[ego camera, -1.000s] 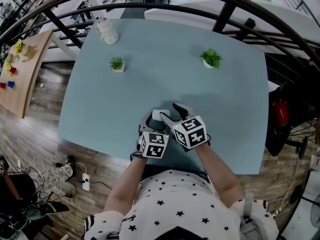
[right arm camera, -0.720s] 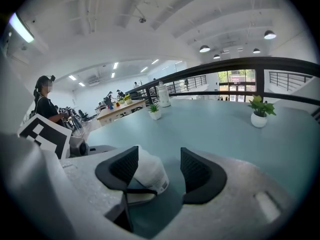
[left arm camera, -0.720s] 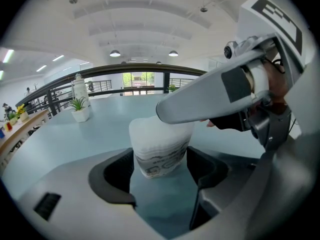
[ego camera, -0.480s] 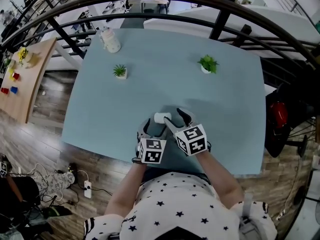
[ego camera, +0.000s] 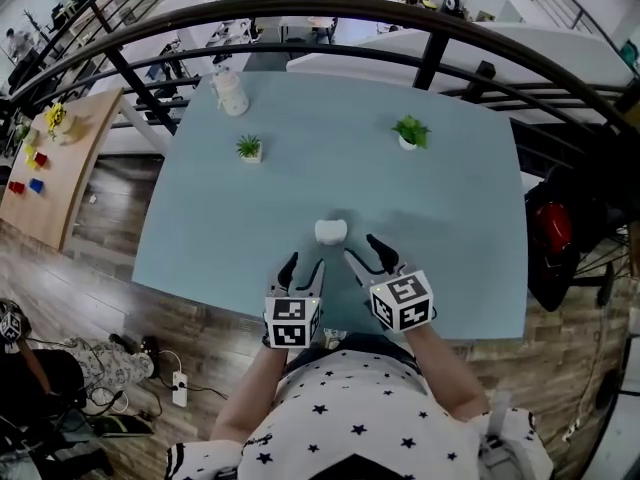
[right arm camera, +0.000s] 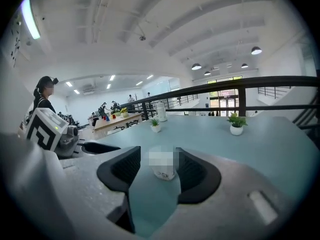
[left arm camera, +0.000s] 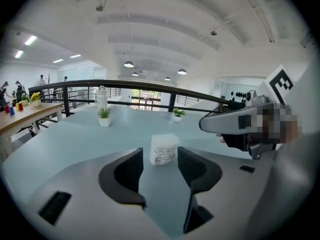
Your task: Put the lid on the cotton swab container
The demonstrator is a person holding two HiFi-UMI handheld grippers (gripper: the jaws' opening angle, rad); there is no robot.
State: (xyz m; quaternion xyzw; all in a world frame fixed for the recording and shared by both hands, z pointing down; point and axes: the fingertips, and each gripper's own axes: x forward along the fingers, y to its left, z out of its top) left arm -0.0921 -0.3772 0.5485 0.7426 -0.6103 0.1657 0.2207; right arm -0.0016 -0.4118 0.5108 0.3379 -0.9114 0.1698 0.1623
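The cotton swab container (ego camera: 330, 231) is a small white tub with a white top, standing by itself on the pale blue table (ego camera: 450, 198). My left gripper (ego camera: 303, 267) is just short of it on the near left. The jaws are closing with nothing between them. My right gripper (ego camera: 364, 252) is at the near right, and its jaws are also closing on nothing. In the left gripper view the container (left arm camera: 164, 149) stands beyond the left gripper (left arm camera: 160, 165), with the right gripper (left arm camera: 239, 124) beside it. The right gripper view shows the container (right arm camera: 163, 172) ahead of the right gripper (right arm camera: 157, 160).
Two small potted plants (ego camera: 249, 147) (ego camera: 408, 131) and a white bottle (ego camera: 231, 92) stand at the far side of the table. A dark railing (ego camera: 430, 48) curves behind it. The near table edge (ego camera: 200, 303) is right under the grippers. A wooden table (ego camera: 40, 158) lies far left.
Both grippers have drawn back toward the person, away from the container, which now stands alone on the table. The left jaws have narrowed.
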